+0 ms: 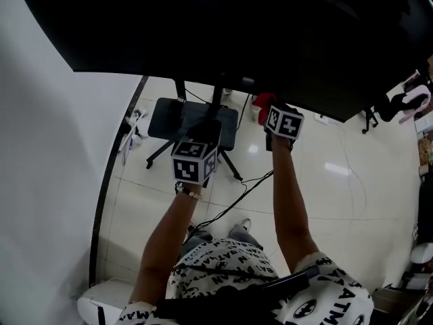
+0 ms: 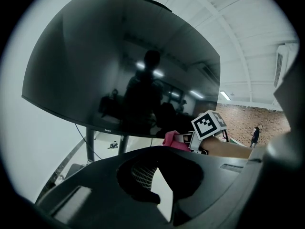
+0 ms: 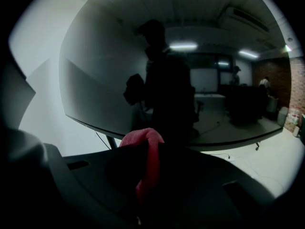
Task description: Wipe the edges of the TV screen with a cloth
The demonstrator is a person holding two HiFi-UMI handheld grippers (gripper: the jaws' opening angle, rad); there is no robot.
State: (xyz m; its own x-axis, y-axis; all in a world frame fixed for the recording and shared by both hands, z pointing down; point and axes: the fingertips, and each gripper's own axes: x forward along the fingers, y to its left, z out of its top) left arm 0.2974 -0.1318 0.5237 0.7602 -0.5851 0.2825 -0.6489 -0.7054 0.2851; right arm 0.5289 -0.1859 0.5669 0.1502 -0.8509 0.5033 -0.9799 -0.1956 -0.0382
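The black TV screen point(image 1: 223, 32) fills the top of the head view; its bottom edge point(image 1: 203, 90) slants down to the right. My right gripper point(image 1: 274, 110) is shut on a red cloth point(image 1: 264, 102) right at that bottom edge. In the right gripper view the cloth point(image 3: 145, 140) bulges up between the closed jaws of the right gripper point(image 3: 147, 149), just below the screen point(image 3: 119, 89). My left gripper point(image 1: 196, 151) hangs lower and to the left, away from the screen. It looks shut and empty in its own view point(image 2: 159, 151), where the cloth point(image 2: 172, 140) shows pink beneath the screen point(image 2: 124, 66).
The TV stands on a dark base with splayed legs point(image 1: 193, 120) on a pale tiled floor. A black cable point(image 1: 237, 195) trails across the floor. A white wall point(image 1: 40, 181) runs along the left. A power strip point(image 1: 132, 131) lies near the wall; a chair point(image 1: 399, 103) at right.
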